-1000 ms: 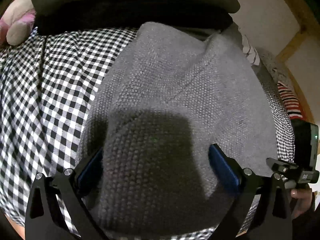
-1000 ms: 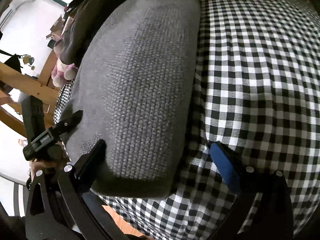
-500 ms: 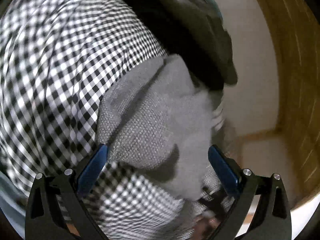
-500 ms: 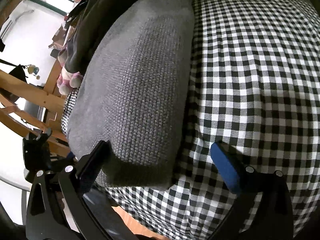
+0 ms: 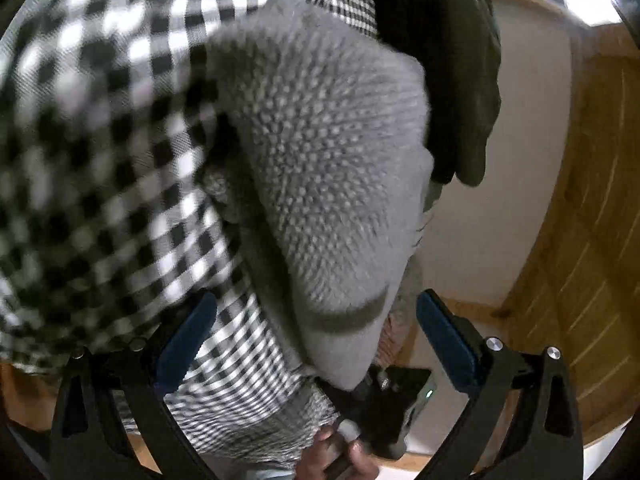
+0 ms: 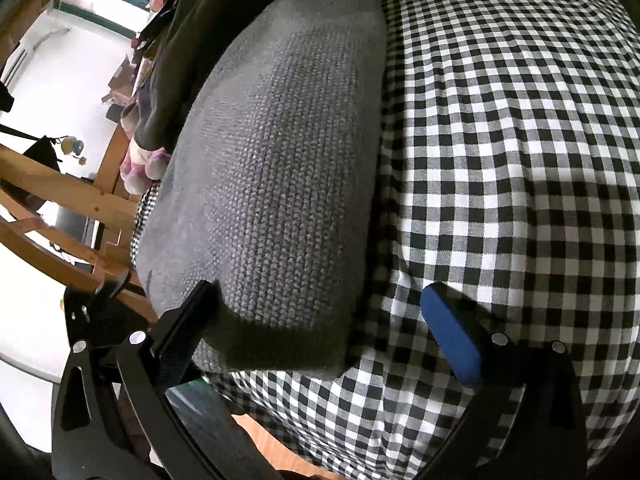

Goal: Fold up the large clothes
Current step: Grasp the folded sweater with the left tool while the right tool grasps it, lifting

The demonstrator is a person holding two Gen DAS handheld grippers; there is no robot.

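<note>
folded grey sweater (image 6: pixel 280 168), checked bedcover (image 6: pixel 500 140)

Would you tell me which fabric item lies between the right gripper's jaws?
The grey knitted sweater, folded and textured, unlike the dark garment behind it.

Left wrist view: checked bedsheet (image 5: pixel 100 128) badly motion-blurred, squares smeared. Grey knit sweater (image 5: pixel 332 160) hides most of other gripper (image 5: pixel 384 404) behind it. Right wrist view: sweater's far end cut off at top edge; its corner covers left jaw's pad.
</note>
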